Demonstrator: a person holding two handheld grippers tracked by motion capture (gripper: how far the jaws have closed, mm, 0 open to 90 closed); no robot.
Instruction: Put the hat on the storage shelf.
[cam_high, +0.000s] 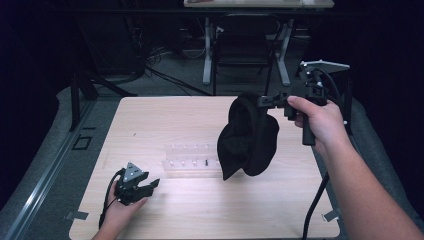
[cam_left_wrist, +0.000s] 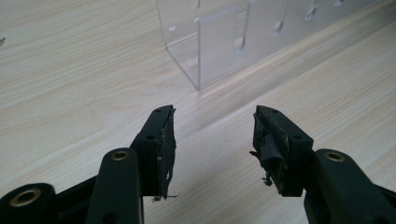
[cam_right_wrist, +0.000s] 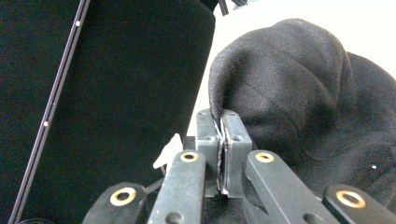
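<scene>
A black fabric hat (cam_high: 248, 136) hangs in the air above the right half of the wooden table (cam_high: 160, 125). My right gripper (cam_high: 265, 101) is shut on its upper edge; in the right gripper view the hat (cam_right_wrist: 299, 93) bulges past the pinched jaws of the right gripper (cam_right_wrist: 222, 122). My left gripper (cam_high: 151, 184) rests low near the table's front left, open, with nothing between its fingertips (cam_left_wrist: 164, 140). Just beyond the left gripper (cam_left_wrist: 212, 126) stands a clear acrylic rack (cam_left_wrist: 219, 42).
The clear acrylic rack (cam_high: 190, 161) with slots lies at the table's middle, partly behind the hanging hat. A chair (cam_high: 242, 40) and desk legs stand beyond the far edge. Bare wood stretches across the front and left of the table.
</scene>
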